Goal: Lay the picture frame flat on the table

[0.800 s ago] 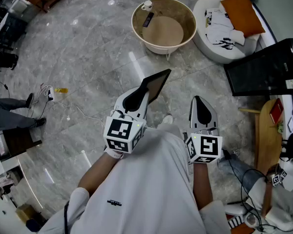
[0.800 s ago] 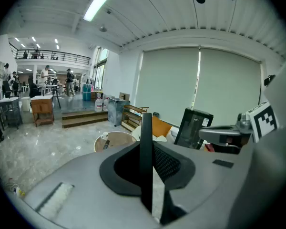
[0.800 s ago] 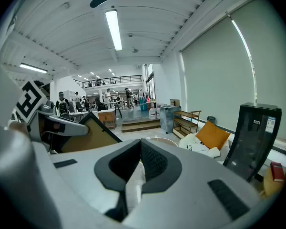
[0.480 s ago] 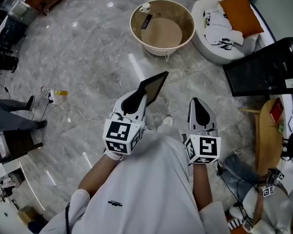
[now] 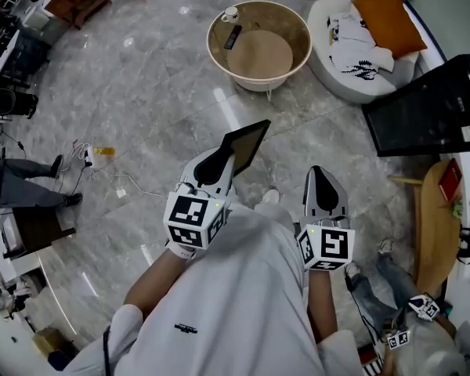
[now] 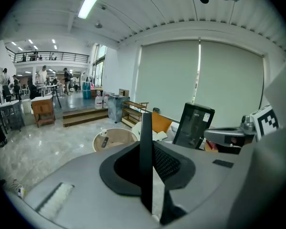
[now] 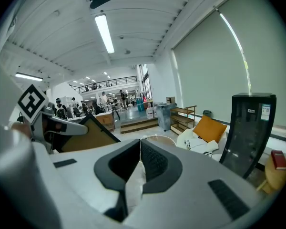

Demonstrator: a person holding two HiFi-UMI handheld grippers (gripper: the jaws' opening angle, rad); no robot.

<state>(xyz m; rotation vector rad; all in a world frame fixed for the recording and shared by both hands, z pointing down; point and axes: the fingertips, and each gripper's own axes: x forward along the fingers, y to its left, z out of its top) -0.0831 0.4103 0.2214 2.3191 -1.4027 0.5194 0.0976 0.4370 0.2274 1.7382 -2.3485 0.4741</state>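
My left gripper point(image 5: 228, 151) is shut on the lower edge of the picture frame point(image 5: 246, 142), a dark-rimmed frame with a brown face, held in the air above the marble floor. In the left gripper view the picture frame point(image 6: 145, 137) shows edge-on as a thin dark bar pinched between the jaws of the left gripper point(image 6: 147, 151). To its right, my right gripper point(image 5: 319, 171) is shut with nothing in it. In the right gripper view the right gripper point(image 7: 139, 146) has its jaws together, and the picture frame point(image 7: 88, 136) shows at the left. The round beige table point(image 5: 292, 23) stands ahead.
A remote point(image 5: 233, 37) and a white cup point(image 5: 231, 12) lie on the table's far left. A white chair with an orange cushion point(image 5: 388, 22) stands to its right. A black cabinet point(image 5: 423, 112) and a round wooden stand point(image 5: 435, 225) are at the right. Cables point(image 5: 102, 171) trail on the floor at the left.
Both grippers and the frame keep almost the same pose; the frame sits slightly lower in the view. A person at the lower right has shifted.
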